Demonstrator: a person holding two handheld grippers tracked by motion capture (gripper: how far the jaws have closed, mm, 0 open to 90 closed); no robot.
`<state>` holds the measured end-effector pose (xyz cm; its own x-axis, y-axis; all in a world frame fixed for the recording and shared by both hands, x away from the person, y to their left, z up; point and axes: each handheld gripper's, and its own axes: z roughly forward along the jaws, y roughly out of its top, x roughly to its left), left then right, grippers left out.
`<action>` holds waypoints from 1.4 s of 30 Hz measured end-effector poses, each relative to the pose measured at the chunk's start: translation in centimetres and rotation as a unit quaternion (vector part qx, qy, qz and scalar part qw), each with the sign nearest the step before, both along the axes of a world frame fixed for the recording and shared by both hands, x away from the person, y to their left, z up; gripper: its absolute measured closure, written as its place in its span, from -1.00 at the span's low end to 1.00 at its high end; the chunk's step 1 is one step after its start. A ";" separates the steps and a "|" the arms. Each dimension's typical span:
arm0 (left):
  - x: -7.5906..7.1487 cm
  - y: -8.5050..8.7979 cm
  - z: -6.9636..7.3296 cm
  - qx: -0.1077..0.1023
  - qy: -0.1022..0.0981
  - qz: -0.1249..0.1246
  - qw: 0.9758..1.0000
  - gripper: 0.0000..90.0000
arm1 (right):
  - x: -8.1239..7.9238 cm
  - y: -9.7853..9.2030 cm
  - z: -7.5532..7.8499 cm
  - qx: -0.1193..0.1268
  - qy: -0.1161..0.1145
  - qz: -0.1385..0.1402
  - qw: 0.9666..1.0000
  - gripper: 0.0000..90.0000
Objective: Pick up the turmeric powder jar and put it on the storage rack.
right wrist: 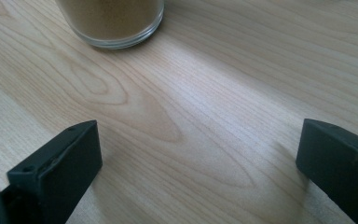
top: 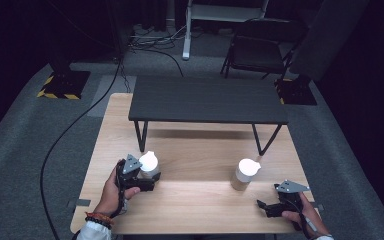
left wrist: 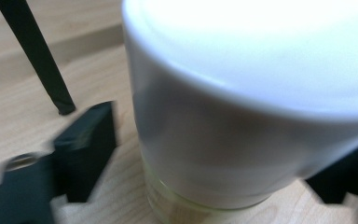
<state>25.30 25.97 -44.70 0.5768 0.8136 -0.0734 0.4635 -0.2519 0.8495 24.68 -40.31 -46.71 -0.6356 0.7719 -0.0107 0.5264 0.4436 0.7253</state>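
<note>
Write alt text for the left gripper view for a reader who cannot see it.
A jar with a wide white lid stands very close to the camera, between the two black jaws of the left hand-held gripper, its clear glass base resting on the light wooden table. A thin black leg of the low dark table slants down at upper left.

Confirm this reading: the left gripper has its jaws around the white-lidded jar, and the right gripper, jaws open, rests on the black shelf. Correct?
Not quite. The right gripper rests on the wooden table, short of the second jar, not on the black shelf; the high view shows it. The left gripper does bracket the white-lidded jar.
</note>
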 end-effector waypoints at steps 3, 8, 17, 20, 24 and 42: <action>-0.1 0.0 -0.1 0.000 -0.005 -0.007 1.000 -0.42 | 0.0 0.0 0.0 0.000 0.000 0.000 1.000 -1.00; -0.2 -0.2 0.1 0.006 -0.006 -0.006 1.000 -0.35 | 0.0 0.0 0.0 0.000 0.000 0.000 1.000 -1.00; -0.6 -0.4 0.7 0.007 -0.010 0.007 1.000 -0.34 | 0.0 0.0 0.0 0.000 0.000 0.000 1.000 -1.00; -0.8 -0.2 1.1 0.002 -0.014 0.010 1.000 -0.34 | 0.0 0.0 0.0 0.000 0.000 0.000 1.000 -1.00; -0.8 -0.3 2.1 0.012 -0.018 -0.001 1.000 -0.34 | 0.0 0.0 0.0 0.000 0.000 0.000 1.000 -1.00; -1.4 -1.1 5.2 -0.005 -0.042 0.018 0.999 -0.34 | 0.0 0.0 0.0 0.000 0.000 0.000 1.000 -1.00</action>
<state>23.93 24.92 -39.47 0.5515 0.8335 -0.0346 0.3991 -0.2272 0.8883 24.69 -40.30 -46.70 -0.6354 0.7721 -0.0105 0.5266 0.4433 0.7254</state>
